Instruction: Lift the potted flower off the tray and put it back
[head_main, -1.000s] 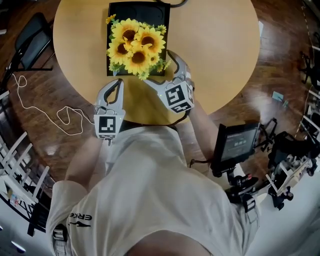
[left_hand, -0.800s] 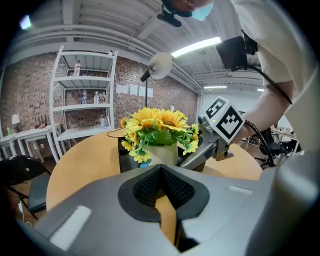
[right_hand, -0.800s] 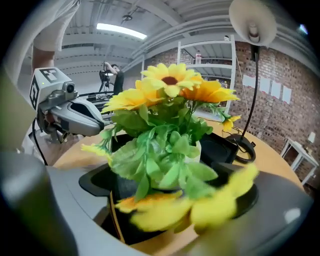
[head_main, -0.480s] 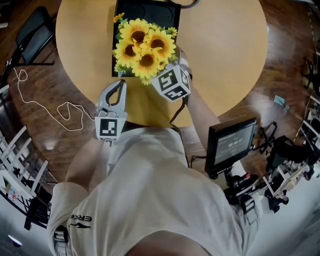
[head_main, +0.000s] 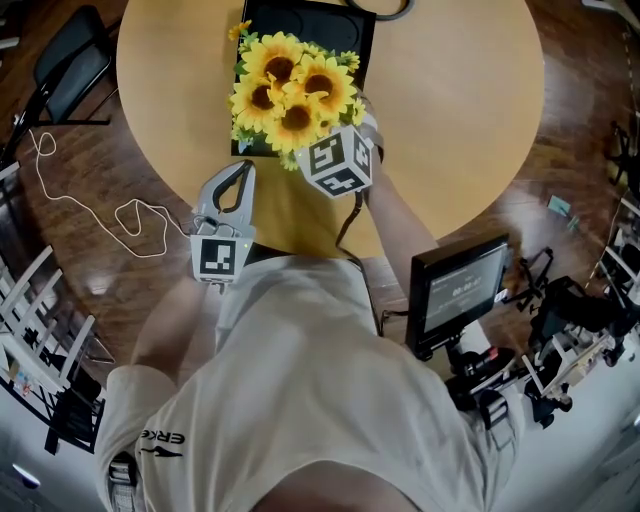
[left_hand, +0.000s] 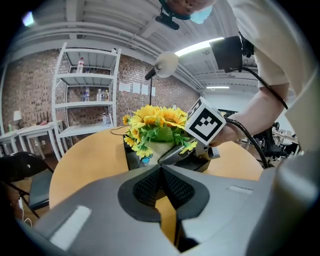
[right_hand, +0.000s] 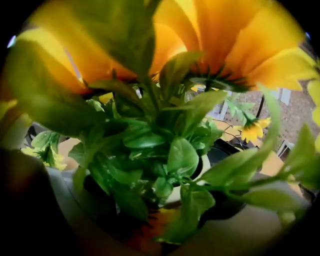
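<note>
Counter: round, tan wood (head_main: 450, 90), with dark wood floor around it.
Tray: black and rectangular (head_main: 310, 20), lying on the far part of the counter.
Potted flower: yellow sunflowers with green leaves (head_main: 293, 92) in a pale pot (left_hand: 157, 148), over the near end of the tray. From above the blooms hide the pot. No view shows whether its base rests on the tray.
Right claw: pushed in under the blooms from the person's side (right_hand: 160, 215), with its marker cube (head_main: 340, 163) just beside the flowers. The right gripper view shows its 2 jaws spread, with leaves, dark soil and the pot's far rim between them. In the left gripper view, 1 grey finger (left_hand: 175, 155) lies close along the pot's front wall. Whether it touches the pot cannot be made out.
Left claw: held above the counter's near edge (head_main: 240, 168), apart from the tray and to the left of the flowers. Its 2 jaws are pressed together at the tips with nothing between them, and they point towards the pot.
Person: seen from above in a pale shirt (head_main: 300, 400), both arms reaching forward.
Surroundings: a small monitor on a stand (head_main: 460, 295) at the person's right, a light cord looped on the floor (head_main: 90, 215), a dark folding chair (head_main: 65, 65), and white shelving against a brick wall (left_hand: 85, 100).
</note>
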